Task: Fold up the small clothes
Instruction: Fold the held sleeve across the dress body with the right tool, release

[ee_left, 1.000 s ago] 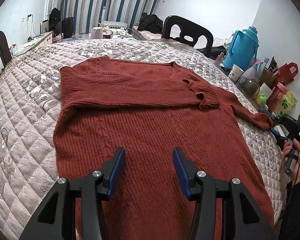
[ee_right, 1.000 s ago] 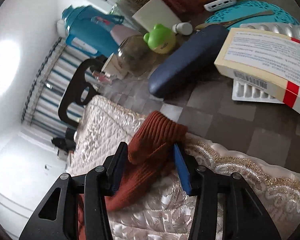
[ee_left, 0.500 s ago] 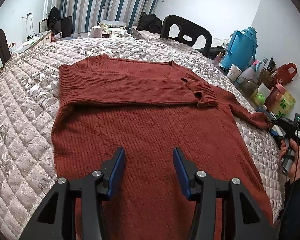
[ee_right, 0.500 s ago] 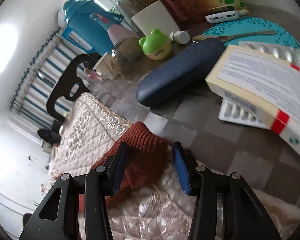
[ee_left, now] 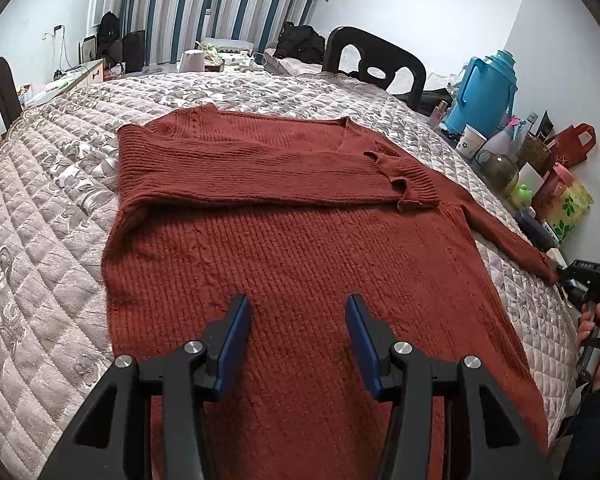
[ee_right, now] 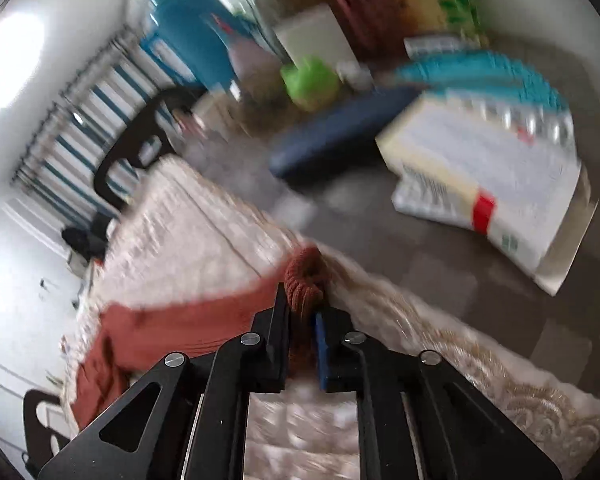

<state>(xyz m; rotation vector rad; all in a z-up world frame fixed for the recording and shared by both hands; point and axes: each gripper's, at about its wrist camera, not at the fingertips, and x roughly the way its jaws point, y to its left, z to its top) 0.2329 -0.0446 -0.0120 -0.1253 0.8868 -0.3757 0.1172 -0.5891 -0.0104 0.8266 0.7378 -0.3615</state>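
A rust-red knit sweater point(ee_left: 292, 248) lies flat on the quilted table cover point(ee_left: 52, 240), its left sleeve folded across the chest. Its right sleeve point(ee_left: 500, 228) stretches out to the table's right edge. My left gripper point(ee_left: 296, 320) is open and empty, hovering over the sweater's lower body. My right gripper point(ee_right: 302, 312) is shut on the cuff of the right sleeve point(ee_right: 304, 276), with the cuff bunched between the jaws; it also shows at the right edge of the left wrist view point(ee_left: 580, 280). The right wrist view is blurred by motion.
Along the right edge stand a blue thermos jug point(ee_left: 484, 92), paper cup point(ee_left: 470, 140), glass jar point(ee_left: 500, 168), green frog toy point(ee_right: 308, 80), dark blue case point(ee_right: 340, 136) and a medicine box point(ee_right: 488, 180). Black chairs point(ee_left: 374, 64) stand behind the table.
My right gripper closed on the sleeve cuff, which lay loose between its open jaws before, and it is now moving. My left gripper stayed open over the sweater, shifting only slightly.
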